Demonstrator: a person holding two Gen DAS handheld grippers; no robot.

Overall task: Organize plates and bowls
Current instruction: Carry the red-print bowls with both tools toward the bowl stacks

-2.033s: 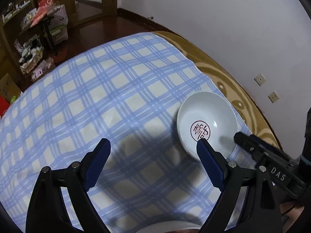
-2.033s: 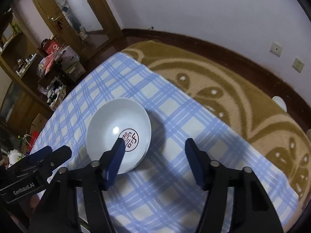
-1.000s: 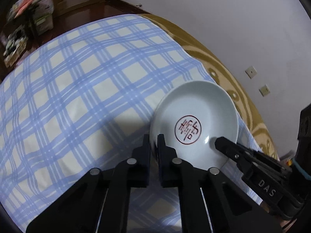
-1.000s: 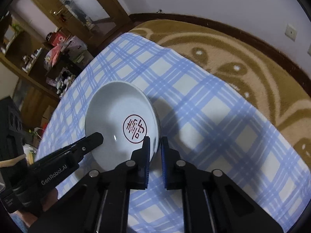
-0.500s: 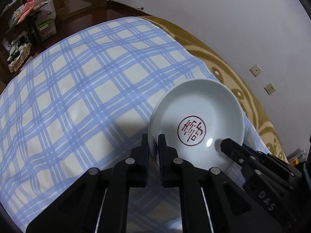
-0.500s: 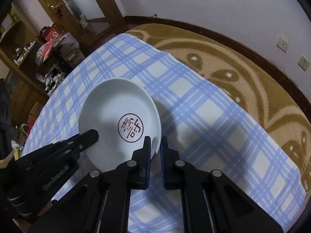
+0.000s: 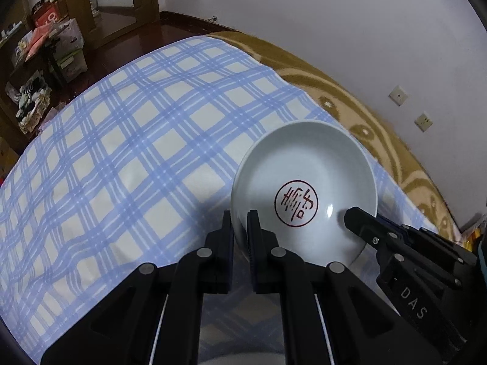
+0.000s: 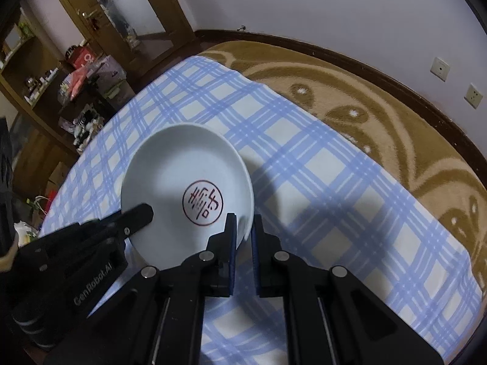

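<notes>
Two grippers, left gripper and right gripper, pinch opposite rims of a white bowl, apparently sharing its weight above the checked cloth

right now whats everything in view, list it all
bowl: 1, white with a red round mark inside, held by its rim on two sides over the cloth
checked cloth: 1, blue and cream, spread over the table
patterned cover: 1, tan and brown, beside the cloth by the wall
wall sockets: 2, pale, on the wall
shelves with clutter: wooden, far left
left gripper: 1, black, shut on bowl rim
right gripper: 1, black, shut on bowl rim
</notes>
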